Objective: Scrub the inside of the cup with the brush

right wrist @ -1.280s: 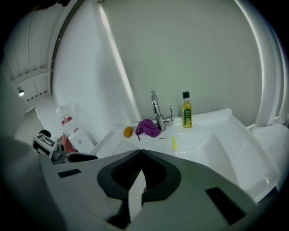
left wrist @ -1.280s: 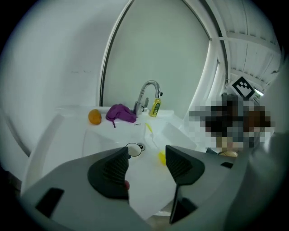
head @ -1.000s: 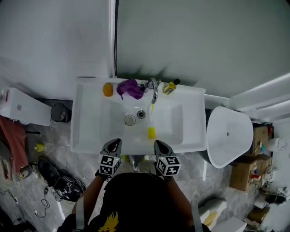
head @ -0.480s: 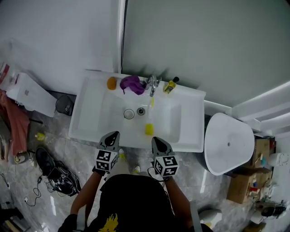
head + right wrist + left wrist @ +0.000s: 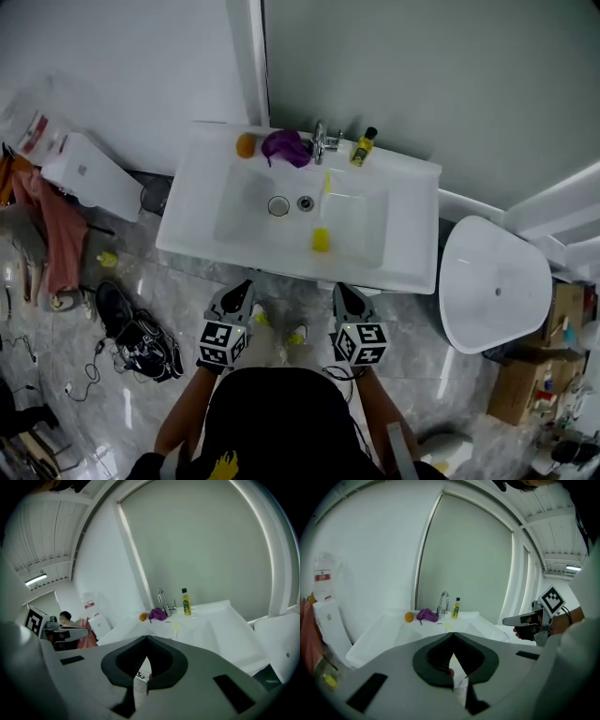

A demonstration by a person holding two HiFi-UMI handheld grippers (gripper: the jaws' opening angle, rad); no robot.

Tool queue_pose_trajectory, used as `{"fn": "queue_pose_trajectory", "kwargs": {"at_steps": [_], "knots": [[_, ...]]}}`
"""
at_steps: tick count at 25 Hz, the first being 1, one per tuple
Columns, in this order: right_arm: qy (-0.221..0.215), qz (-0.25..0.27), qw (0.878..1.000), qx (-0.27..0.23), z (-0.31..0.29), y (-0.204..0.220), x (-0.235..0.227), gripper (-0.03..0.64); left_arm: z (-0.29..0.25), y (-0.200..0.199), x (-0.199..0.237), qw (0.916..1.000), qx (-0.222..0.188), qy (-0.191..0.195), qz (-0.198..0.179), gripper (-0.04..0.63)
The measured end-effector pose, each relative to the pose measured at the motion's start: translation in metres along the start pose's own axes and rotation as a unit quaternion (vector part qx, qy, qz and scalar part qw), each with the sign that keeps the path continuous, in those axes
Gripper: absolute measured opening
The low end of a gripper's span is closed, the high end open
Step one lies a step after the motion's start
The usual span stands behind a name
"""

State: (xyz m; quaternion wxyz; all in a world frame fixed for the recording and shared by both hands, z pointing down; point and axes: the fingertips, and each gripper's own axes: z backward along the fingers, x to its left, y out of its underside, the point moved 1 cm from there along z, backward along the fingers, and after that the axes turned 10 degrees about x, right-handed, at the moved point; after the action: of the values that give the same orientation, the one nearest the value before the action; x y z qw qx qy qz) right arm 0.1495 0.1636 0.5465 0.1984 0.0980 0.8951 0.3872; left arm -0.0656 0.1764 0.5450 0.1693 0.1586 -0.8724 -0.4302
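A yellow brush (image 5: 322,239) with a thin handle lies in the white sink (image 5: 412,253), right of the drain (image 5: 306,202). A small white round cup-like thing (image 5: 278,205) sits left of the drain; I cannot make out more of it. My left gripper (image 5: 240,292) and right gripper (image 5: 345,295) hang side by side over the floor, short of the sink's front edge, both shut and empty. In the left gripper view the left gripper (image 5: 452,633) points at the sink (image 5: 384,625). The right gripper (image 5: 146,637) does the same from the right.
An orange ball (image 5: 246,144), purple cloth (image 5: 286,147), tap (image 5: 321,141) and yellow bottle (image 5: 361,147) line the sink's back rim. A white toilet (image 5: 495,286) stands to the right. Black shoes (image 5: 141,342), a white box (image 5: 89,173) and pink cloth (image 5: 52,234) are on the left.
Both grippers have drawn back from the sink's front edge and now hang over the floor. The sink appears farther away and nothing in it has moved.
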Motion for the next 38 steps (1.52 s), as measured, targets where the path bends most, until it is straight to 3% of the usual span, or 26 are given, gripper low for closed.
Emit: {"fn": "queue_pose_trajectory", "kwargs": {"at_steps": [7,17,21,25,30,34,38], "knots": [[-0.008,-0.028,0.999,-0.029,0.021,0.007,0.022,0.027,0.016,0.003,-0.016,0.9998,-0.008,0.015,-0.003,0.018],[0.032,-0.062,0.996,-0.061,0.029,-0.003,0.046,0.028,0.023,-0.003,0.007,0.9960,0.003,0.072,-0.053,0.018],[0.034,-0.051,0.996,-0.062,0.026,-0.010,0.062,0.027,0.025,-0.012,0.012,0.9939,-0.009,0.090,-0.063,0.018],[0.041,-0.029,0.997,-0.052,0.023,-0.013,0.072,0.028,0.025,-0.023,0.017,0.9942,-0.016,0.095,-0.049,0.018],[0.047,-0.023,0.997,-0.048,0.021,-0.017,0.072,0.027,0.020,-0.031,0.011,0.9893,-0.020,0.094,-0.109,0.018],[0.048,-0.018,0.997,-0.056,0.019,-0.025,0.076,0.028,0.024,-0.031,0.013,0.9872,-0.016,0.095,-0.127,0.018],[0.044,-0.016,0.998,-0.051,0.017,-0.022,0.082,0.027,0.029,-0.022,0.012,0.9884,0.001,0.103,-0.111,0.018]]}}
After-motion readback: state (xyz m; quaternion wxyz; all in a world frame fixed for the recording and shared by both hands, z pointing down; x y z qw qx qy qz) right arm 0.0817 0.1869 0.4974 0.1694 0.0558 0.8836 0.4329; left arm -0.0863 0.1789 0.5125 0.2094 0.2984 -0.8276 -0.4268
